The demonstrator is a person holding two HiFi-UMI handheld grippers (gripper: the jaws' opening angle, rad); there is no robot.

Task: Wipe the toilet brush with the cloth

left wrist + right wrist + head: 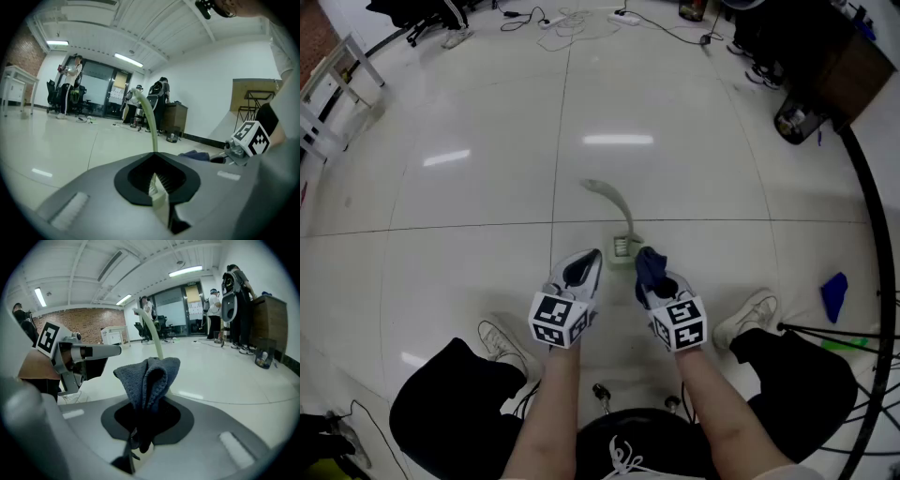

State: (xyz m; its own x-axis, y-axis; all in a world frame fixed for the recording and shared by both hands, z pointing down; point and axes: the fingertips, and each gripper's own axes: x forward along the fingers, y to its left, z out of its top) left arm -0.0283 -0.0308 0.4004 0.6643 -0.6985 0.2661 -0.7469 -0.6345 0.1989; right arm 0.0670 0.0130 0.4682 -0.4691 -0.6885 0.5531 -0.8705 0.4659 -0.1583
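The left hand-held gripper point(157, 187) is closed on the toilet brush point(614, 202). Its jaws pinch the pale green block at the bristle end, with white bristles showing just inside the grip. From there the curved handle runs away from the person, out over the floor point(469, 234). I cannot tell whether the far tip touches the tiles. Gripping at the head end looks deliberate: it keeps the brush from turning and leaves the whole handle bare for wiping.

Just to the right, the right hand-held gripper point(140, 427) has its jaws clamped on a dark blue cloth point(147, 376). The cloth is bunched so that a folded wad stands proud of the tips, which gives a soft face to press against the brush instead of hard plastic. The 2 grippers sit side by side, close in front of the person's knees. The cloth is next to the brush's near end, but contact is not clear.

Wiping seems about to begin. The likely need is to bring the wad onto the handle and slide it along.

Well to the right, a small blue item point(834, 295) lies on the floor, untouched.
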